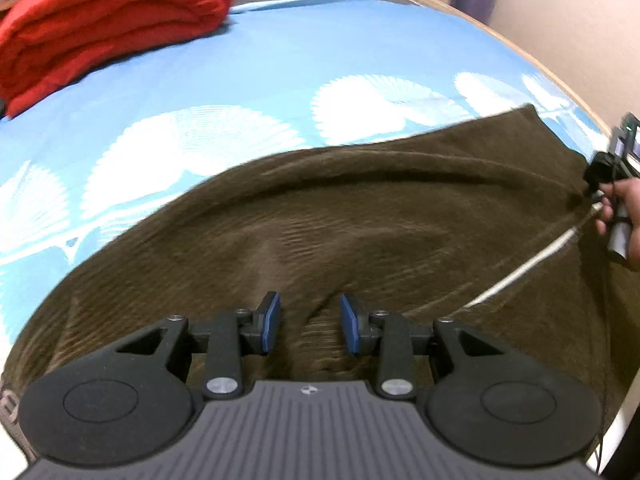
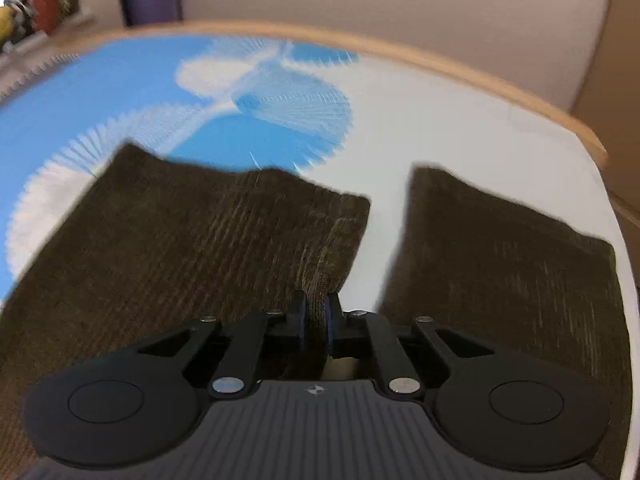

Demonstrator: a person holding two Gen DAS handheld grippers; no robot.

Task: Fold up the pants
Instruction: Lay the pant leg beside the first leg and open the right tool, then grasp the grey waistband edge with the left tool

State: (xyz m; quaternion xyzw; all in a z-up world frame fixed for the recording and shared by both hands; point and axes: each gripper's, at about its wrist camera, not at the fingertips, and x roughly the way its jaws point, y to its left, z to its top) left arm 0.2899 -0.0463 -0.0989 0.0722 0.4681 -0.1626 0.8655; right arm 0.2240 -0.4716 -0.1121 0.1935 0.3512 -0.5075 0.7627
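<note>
I have the brown corduroy pants (image 1: 360, 216) spread across the bed (image 1: 240, 80), over its blue sheet with white fan shapes, reaching toward the wooden edge (image 2: 440, 60) on the far side. My left gripper (image 1: 310, 330) hangs over the cloth near me with its blue pads (image 1: 273, 320) standing apart; a raised crease of fabric lies below the gap, but the pads do not press on it, so I hold nothing there. A pale drawstring (image 1: 532, 262) runs over the pants toward the right. In the left wrist view, at the right edge of the bed, a hand (image 1: 622, 208) carries my right gripper (image 1: 592, 188) at the edge of the cloth. From its own camera, my right gripper (image 2: 318, 320) is narrowed down on a fold of the pants, the fabric pinched between its jaws. Beyond it the two leg ends (image 2: 500, 248) lie flat and apart, with bare sheet between them. A folded red blanket (image 1: 108, 28) sits at the far left corner of the bed, well apart from the pants.
</note>
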